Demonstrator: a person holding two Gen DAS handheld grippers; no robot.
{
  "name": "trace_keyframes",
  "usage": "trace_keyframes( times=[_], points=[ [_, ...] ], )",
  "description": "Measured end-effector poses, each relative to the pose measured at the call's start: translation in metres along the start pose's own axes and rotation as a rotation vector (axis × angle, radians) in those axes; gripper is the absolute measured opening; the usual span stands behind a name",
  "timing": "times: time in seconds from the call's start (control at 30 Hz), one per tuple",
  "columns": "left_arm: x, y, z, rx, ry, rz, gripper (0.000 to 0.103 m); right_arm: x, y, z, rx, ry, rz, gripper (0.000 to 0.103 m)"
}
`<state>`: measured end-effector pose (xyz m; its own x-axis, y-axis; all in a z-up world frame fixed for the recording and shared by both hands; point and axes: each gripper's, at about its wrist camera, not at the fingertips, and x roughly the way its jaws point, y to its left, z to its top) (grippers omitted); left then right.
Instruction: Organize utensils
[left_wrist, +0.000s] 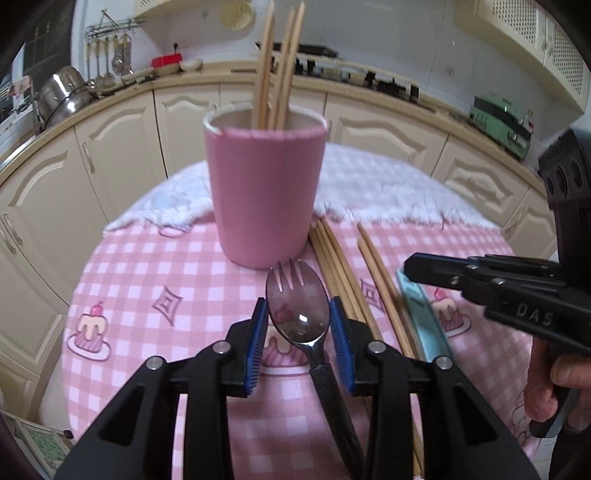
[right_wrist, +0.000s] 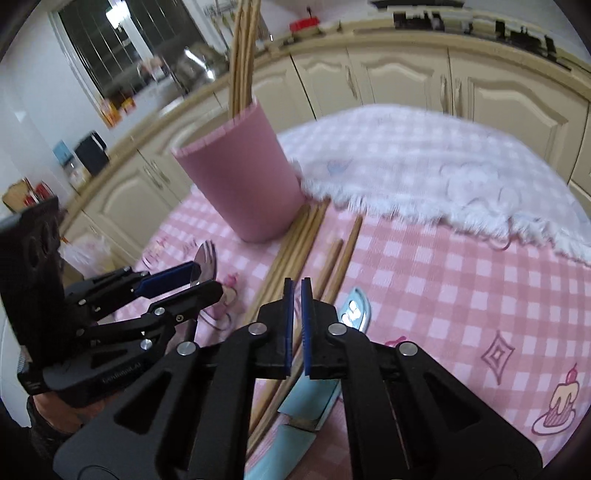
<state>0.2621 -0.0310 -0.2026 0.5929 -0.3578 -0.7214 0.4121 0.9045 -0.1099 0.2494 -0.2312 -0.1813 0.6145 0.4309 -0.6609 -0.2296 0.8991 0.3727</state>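
Observation:
My left gripper (left_wrist: 299, 301) is shut on a metal spork (left_wrist: 297, 306), its blue pads pressing both sides of the bowl; the dark handle points back toward me. Just beyond it stands a pink cup (left_wrist: 266, 199) with several wooden chopsticks (left_wrist: 280, 66) upright inside. More chopsticks (left_wrist: 332, 266) lie on the tablecloth right of the cup, beside a light blue utensil (left_wrist: 421, 310). My right gripper (right_wrist: 297, 282) hovers shut and empty above those loose chopsticks (right_wrist: 295, 251) and the light blue utensil (right_wrist: 354, 306). The left gripper (right_wrist: 207, 278) with the spork (right_wrist: 205, 258) appears at its left, near the pink cup (right_wrist: 240, 184).
A pink checked tablecloth (left_wrist: 147, 277) covers the table, with a fluffy white cloth (left_wrist: 388, 192) across its far part. Cream kitchen cabinets (left_wrist: 122, 155) stand behind the table edge. A person's hand (left_wrist: 550, 387) grips the right tool at the frame's right side.

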Motion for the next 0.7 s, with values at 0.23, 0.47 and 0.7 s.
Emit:
trace_keyframes(
  times=[0.23,0.47,0.7],
  points=[
    [-0.016,-0.001,0.003,0.009,-0.060,0.004,0.033,0.008,0.000,0.002,-0.010,0.073,-0.017,0.005],
    [-0.012,0.000,-0.001,0.019,-0.040,0.002,0.033,0.031,0.015,0.003,-0.035,0.166,-0.071,0.005],
    [-0.013,0.003,-0.002,0.030,-0.038,0.007,0.033,0.053,0.024,0.006,-0.025,0.225,-0.107,0.012]
  ],
)
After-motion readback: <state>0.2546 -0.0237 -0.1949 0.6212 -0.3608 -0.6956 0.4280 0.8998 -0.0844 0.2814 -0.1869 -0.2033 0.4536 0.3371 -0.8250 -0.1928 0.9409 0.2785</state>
